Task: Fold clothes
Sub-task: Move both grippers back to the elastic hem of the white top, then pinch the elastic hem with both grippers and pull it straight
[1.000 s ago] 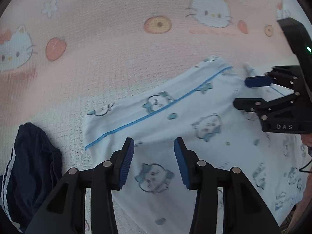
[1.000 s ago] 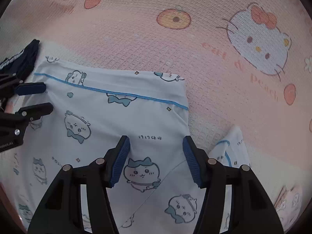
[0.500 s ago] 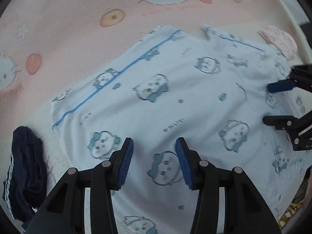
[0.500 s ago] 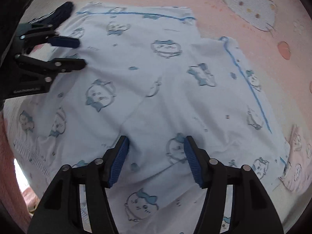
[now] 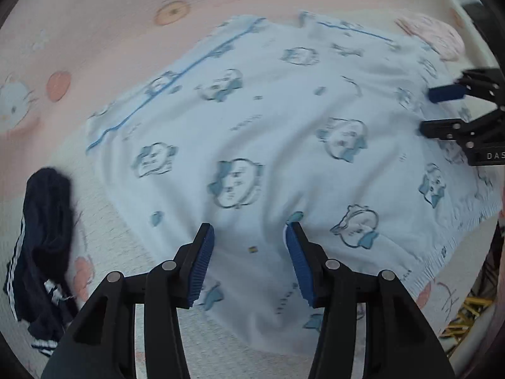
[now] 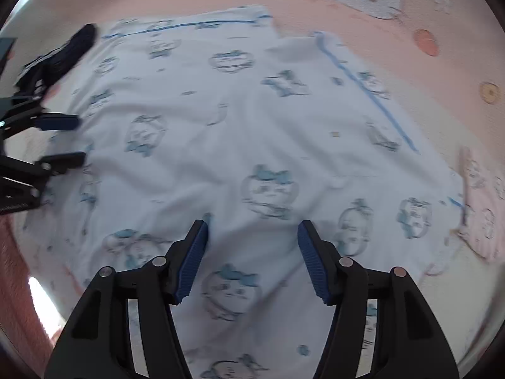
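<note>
Left wrist view: the left gripper (image 5: 249,237) hovers, jaws apart and holding nothing, over pale blue cartoon-print shorts (image 5: 268,145) spread on a pink cat-print blanket (image 5: 104,31). The right gripper (image 6: 252,233) hovers likewise spread. Dark navy shorts (image 5: 41,237) lie crumpled beside.

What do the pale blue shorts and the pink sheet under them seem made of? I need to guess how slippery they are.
The shorts look like thin, soft matte cotton or a blend: they lie in gentle wrinkles with a printed cartoon pattern. The sheet looks like a waffle-textured woven cotton, matte, with a fine grid visible.
</note>
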